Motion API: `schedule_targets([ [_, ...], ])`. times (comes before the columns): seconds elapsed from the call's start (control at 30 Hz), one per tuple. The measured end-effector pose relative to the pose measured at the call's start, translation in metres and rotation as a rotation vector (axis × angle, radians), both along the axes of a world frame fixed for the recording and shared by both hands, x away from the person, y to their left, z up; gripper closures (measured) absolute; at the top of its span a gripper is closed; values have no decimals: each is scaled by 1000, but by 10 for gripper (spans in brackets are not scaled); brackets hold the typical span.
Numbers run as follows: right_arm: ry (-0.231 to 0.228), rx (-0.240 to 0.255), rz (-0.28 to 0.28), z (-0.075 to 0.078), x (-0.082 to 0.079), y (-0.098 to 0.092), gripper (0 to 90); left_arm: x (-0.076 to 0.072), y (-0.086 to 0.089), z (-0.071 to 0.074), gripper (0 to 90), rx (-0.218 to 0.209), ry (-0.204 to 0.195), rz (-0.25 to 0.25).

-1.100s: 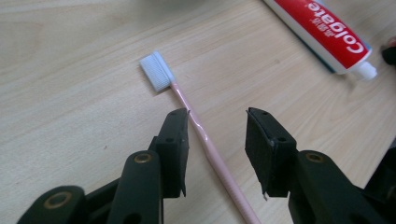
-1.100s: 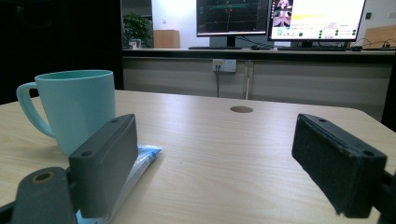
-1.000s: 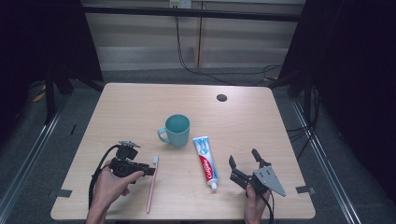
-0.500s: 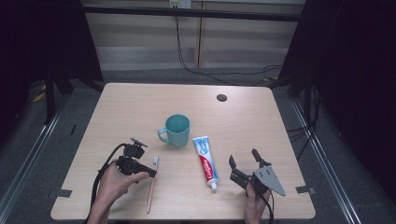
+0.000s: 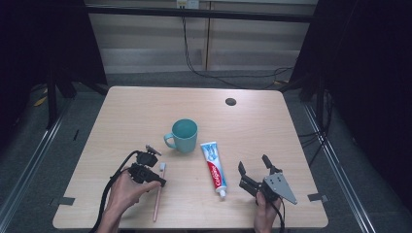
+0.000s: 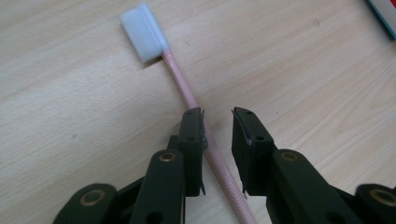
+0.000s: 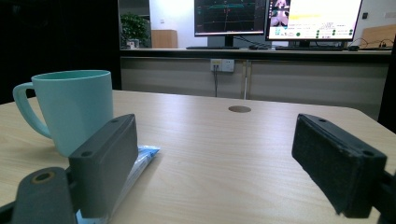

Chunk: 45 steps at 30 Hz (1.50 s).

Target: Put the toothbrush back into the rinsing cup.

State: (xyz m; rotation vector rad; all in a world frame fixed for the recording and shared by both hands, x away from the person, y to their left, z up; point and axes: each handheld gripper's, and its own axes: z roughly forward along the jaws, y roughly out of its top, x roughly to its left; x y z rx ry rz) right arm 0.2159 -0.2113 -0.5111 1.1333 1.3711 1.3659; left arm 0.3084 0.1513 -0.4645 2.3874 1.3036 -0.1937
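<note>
The left gripper (image 6: 218,122) is held low over the table (image 5: 121,121), and its jaws have just been closing around the pink toothbrush (image 6: 187,93). The handle is seen lying between them, hard against the left-hand jaw, while a gap is left to the right-hand jaw, so the handle is not yet clamped. The white bristle head is found ahead of the jaw tips and off to their left, flat on the wood. In the high view the toothbrush (image 5: 158,194) is seen beside the left gripper (image 5: 150,170), with nothing lying across it.

The right gripper (image 5: 255,167) is held with its jaws wide apart and nothing between them. Ahead of its left jaw a teal mug (image 7: 74,109) is stood upright, and the toothpaste tube (image 7: 135,163) is lain just beside that jaw. A dark round hole (image 7: 239,109) in the tabletop is seen farther ahead, between the jaws.
</note>
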Motion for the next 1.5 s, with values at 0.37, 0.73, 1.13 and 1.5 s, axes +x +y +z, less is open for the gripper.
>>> schedule_targets([
  [0.37, -3, -2, 1, 0, 0, 0, 137, 2, -9, -3, 760, 70, 6, -5],
  [0.73, -2, -2, 0, 0, 0, 0, 137, 5, -9, -3, 782, 102, 7, -29],
  [1.13, -3, -2, 0, 0, 0, 0, 137, 8, -7, -4, 789, 85, 20, -49],
  [1.5, -3, -2, 0, 0, 0, 0, 137, 9, -1, -5, 789, 43, 23, -47],
])
